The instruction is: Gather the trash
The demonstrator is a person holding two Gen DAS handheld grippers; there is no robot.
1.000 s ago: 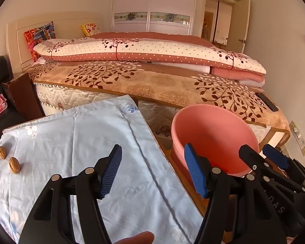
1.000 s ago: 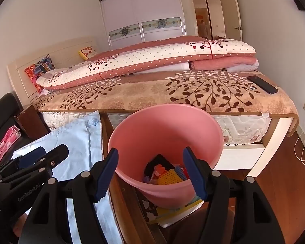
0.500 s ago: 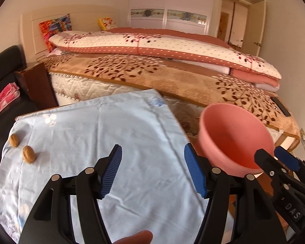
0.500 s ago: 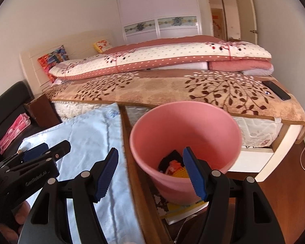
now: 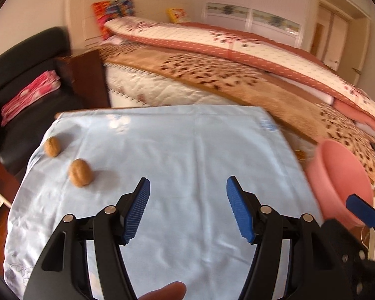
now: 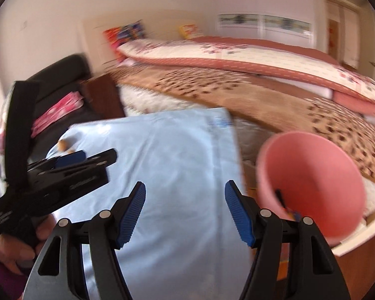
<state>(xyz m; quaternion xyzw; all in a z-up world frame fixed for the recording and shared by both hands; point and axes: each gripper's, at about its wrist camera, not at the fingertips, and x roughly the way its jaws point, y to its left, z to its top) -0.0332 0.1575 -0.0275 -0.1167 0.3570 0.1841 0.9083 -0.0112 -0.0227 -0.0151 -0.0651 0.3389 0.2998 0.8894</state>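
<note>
Two walnuts lie on the light blue cloth [image 5: 187,170]: one walnut [image 5: 80,173] left of centre, another walnut [image 5: 52,146] nearer the cloth's left edge. My left gripper [image 5: 187,210] hovers open over the cloth, to the right of the walnuts, with nothing between its blue pads. My right gripper [image 6: 185,212] is open and empty above the cloth's right part. The pink bucket [image 6: 310,187] stands past the cloth's right edge, with some trash inside; the bucket [image 5: 340,185] shows at the right in the left wrist view. The left gripper's body [image 6: 62,175] appears at the left in the right wrist view.
A bed with a brown leaf-patterned blanket [image 5: 237,80] and a dotted quilt [image 5: 250,47] runs behind the table. A black sofa [image 5: 25,75] with pink fabric [image 5: 30,95] stands at the left. A dark wooden piece [image 5: 90,77] stands between the sofa and the bed.
Both grippers have swung left, away from the bucket and over the blue cloth. The walnuts have come nearer the middle of the left wrist view. Both stay open and empty.
</note>
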